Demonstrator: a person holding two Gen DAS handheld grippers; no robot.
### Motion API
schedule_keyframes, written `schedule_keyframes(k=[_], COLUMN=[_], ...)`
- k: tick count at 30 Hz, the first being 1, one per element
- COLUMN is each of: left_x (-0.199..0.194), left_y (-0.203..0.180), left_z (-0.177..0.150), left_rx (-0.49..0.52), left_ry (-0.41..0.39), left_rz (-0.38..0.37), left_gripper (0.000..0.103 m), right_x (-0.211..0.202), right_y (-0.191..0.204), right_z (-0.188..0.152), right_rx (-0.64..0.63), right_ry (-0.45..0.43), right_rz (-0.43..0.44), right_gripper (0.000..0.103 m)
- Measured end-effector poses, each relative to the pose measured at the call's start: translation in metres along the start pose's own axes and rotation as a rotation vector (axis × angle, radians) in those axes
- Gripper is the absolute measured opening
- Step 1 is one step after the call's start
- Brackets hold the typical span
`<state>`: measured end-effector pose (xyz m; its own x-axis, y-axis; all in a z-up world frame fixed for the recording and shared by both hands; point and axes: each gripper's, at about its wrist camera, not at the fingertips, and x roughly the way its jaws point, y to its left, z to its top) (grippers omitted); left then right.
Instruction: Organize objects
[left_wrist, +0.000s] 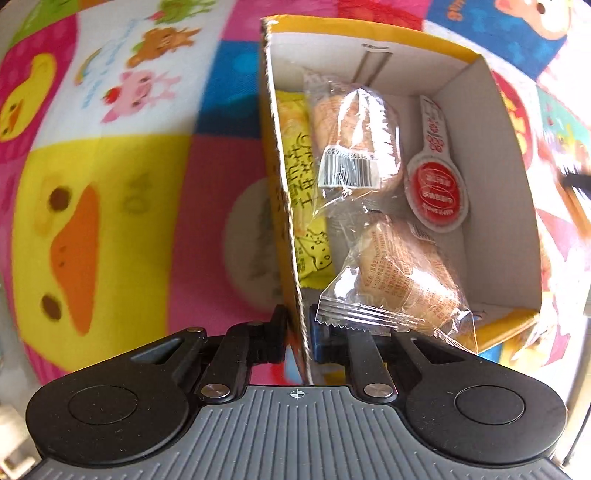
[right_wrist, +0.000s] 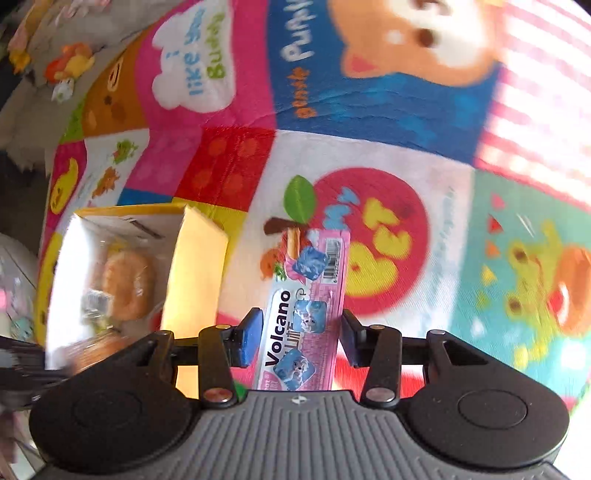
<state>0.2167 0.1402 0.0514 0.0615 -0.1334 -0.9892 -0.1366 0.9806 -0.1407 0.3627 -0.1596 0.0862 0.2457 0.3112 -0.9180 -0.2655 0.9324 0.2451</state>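
Observation:
A yellow cardboard box (left_wrist: 495, 155) with a white inside stands open on the mat. It holds two clear-wrapped pastries (left_wrist: 354, 125) (left_wrist: 402, 269), a yellow snack packet (left_wrist: 303, 206) and a red-and-white sachet (left_wrist: 437, 192). My left gripper (left_wrist: 300, 328) points straight down and is shut on the box's left wall (left_wrist: 284, 206), one finger outside and one inside. My right gripper (right_wrist: 301, 338) is shut on a pink "Volcano" snack pack (right_wrist: 306, 295), which stays sharp against the blurred mat. The box (right_wrist: 195, 266) lies just left of it in the right wrist view.
A colourful cartoon play mat (left_wrist: 110, 221) (right_wrist: 406, 147) covers the surface all around. Small toy figures (right_wrist: 70, 66) sit at its far left corner. A dark blurred shape (right_wrist: 22, 362) shows beside the box at the lower left.

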Motion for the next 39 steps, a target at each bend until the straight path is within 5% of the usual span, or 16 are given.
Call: schedule_keyframes(k=[7,14,19,32,35,39], left_x=[-0.001,-0.012,-0.015,-0.020,-0.018,-0.014], left_y=[-0.021,-0.012,-0.012,-0.019,-0.022,-0.023], left_z=[0.029,0.019,0.031,0.039,0.041,0.042], left_rx=[0.172,0.252,0.276,0.293,0.282,0.276], left_ry=[-0.044,-0.063,-0.057,-0.033,-0.030,-0.027], left_rz=[-0.009,-0.048,-0.045,-0.008,-0.009,-0.017], left_gripper=[0.015,0.017,0.017,0.017,0.017,0.016], right_x=[-0.080,-0.123,-0.139,0.004,0.033,0.023], right_y=[0.005,0.057,0.060,0.067,0.064,0.068], right_z=[-0.073,-0.122,-0.168,-0.200,-0.209,-0.210], right_rx=[0.255,0.240,0.199,0.022,-0.024,-0.014], right_ry=[-0.008,-0.037,-0.054,0.198,0.284,0.266], right_rz=[0.022,-0.078,-0.229,-0.196,-0.260,-0.262], right_gripper=[0.029,0.030,0.064,0.064,0.044,0.034])
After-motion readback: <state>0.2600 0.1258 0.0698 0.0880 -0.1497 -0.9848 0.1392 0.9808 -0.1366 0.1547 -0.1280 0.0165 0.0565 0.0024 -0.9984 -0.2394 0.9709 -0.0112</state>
